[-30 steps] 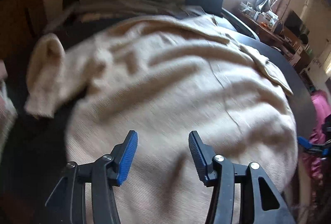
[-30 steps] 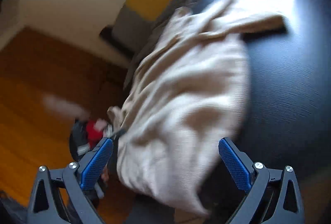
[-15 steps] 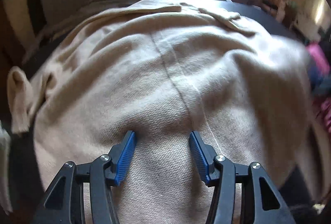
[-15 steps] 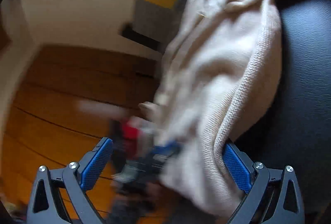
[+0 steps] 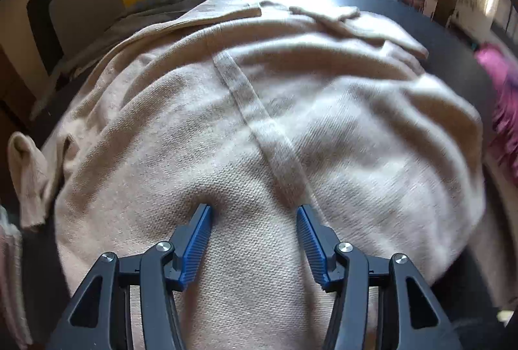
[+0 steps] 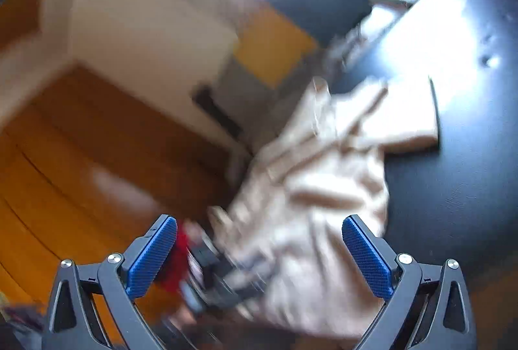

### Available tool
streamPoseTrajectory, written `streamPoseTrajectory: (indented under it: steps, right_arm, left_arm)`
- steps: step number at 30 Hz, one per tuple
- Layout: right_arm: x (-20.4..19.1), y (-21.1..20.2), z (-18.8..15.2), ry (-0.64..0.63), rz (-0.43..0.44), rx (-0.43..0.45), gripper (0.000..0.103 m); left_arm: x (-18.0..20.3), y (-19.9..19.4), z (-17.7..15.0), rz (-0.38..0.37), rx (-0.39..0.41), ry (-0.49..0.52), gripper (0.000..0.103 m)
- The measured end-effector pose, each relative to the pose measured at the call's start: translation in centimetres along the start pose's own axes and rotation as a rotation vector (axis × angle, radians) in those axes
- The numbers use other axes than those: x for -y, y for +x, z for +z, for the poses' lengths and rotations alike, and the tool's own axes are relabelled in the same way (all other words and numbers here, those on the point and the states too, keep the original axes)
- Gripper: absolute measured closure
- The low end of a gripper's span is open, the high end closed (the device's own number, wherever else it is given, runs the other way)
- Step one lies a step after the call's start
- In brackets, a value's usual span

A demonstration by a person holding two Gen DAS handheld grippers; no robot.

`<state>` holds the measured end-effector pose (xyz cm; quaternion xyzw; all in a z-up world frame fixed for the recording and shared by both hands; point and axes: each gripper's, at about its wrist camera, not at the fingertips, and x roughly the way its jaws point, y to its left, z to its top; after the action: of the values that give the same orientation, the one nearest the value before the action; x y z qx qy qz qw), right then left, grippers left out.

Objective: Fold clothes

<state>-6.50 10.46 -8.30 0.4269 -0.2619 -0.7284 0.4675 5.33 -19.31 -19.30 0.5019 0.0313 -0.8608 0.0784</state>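
Beige knit sweater (image 5: 259, 130), rumpled, flat placket strip, on dark round bench (image 6: 469, 156). Left hand-held gripper (image 5: 254, 211) apart, tips dent knit; right hand-held gripper (image 6: 259, 230) apart, empty.

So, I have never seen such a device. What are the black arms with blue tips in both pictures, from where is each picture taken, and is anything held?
No robot is here: a person holds a hand tool in each hand, each with two fingers that have blue pads. A small wide-angle camera on each tool looks forward along its fingers, so each picture shows its own tool at the bottom. In the left picture, the left tool presses its open tips down into a beige sweater spread on a dark table; it pinches nothing. In the right picture, which is blurred, the right tool is open and empty above the sweater's edge, and the other tool shows below it as a blurry dark shape.
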Motion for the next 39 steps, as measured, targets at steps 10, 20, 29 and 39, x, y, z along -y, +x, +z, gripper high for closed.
streamPoseTrajectory:
  steps: [10,20,29,39]
  right_arm:
    - [0.3,14.1,-5.9,-0.39,-0.566,-0.402,0.0]
    - [4.5,11.4,-4.5,-0.405,-0.729,-0.444,0.0]
    - [0.8,11.5,3.4,-0.377,-0.418,-0.238,0.0]
    - [3.4,23.5,12.8,-0.068,-0.166,-0.181,0.0]
  left_arm:
    - [-5.5,-0.5,-2.3,-0.026,0.052,-0.165,0.047]
    - [-5.8,-2.4,0.1,-0.096,0.101,-0.099,0.048]
    - [-14.6,0.5,12.4,-0.455,0.174,-0.45,0.049]
    - [-18.5,11.4,19.0,-0.598,0.103,-0.757,0.048]
